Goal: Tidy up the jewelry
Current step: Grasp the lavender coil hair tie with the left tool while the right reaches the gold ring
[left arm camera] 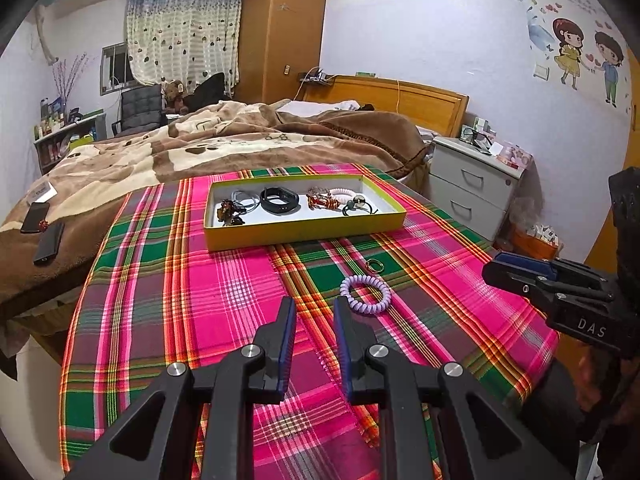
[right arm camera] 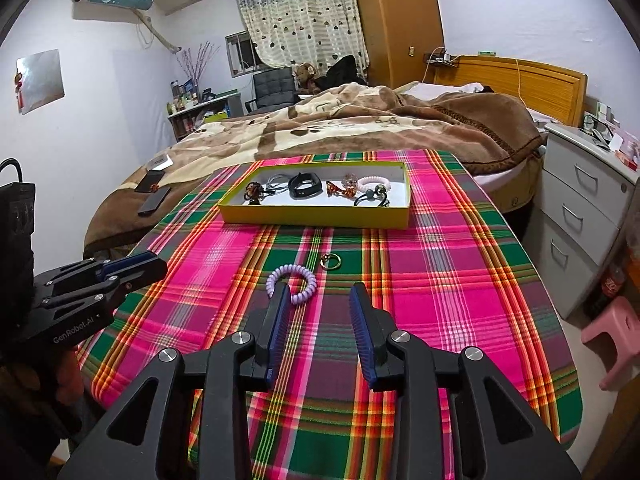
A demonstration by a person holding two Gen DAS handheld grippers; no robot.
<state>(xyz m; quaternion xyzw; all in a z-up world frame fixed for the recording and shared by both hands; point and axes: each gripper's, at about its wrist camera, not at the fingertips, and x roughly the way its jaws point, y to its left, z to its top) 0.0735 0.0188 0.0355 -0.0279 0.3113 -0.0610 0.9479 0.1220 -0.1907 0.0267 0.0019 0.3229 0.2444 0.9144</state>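
A counter draped in a pink, green and orange plaid cloth carries a shallow yellow tray with a white floor, set toward 12 o'clock from both grippers. Inside the tray, from 9 o'clock to 3 o'clock, lie a dark amber beaded piece, a grey cord loop, a black band, an orange-red ornament, a pale pink coiled bracelet and a black hair tie with a round bead.

Two pieces lie outside the tray on the cloth: a lilac coil bracelet and, just beside it toward 1 o'clock, a small gold ring. They are near each other but apart.

In the right wrist view the right gripper hovers over the cloth with its blue-padded fingers spread apart and holding nothing; the lilac coil bracelet sits at the tip of the 9 o'clock finger, partly hidden behind it. The left gripper shows at 9 o'clock in that view, seen side-on, so I cannot tell its gap there.

In the left wrist view the left gripper has its fingers parted with a narrower gap, empty, and the lilac coil bracelet lies just at 1 o'clock of its fingertips, with the gold ring beyond. The right gripper enters at 3 o'clock.

A bed with a brown blanket stands behind the counter.
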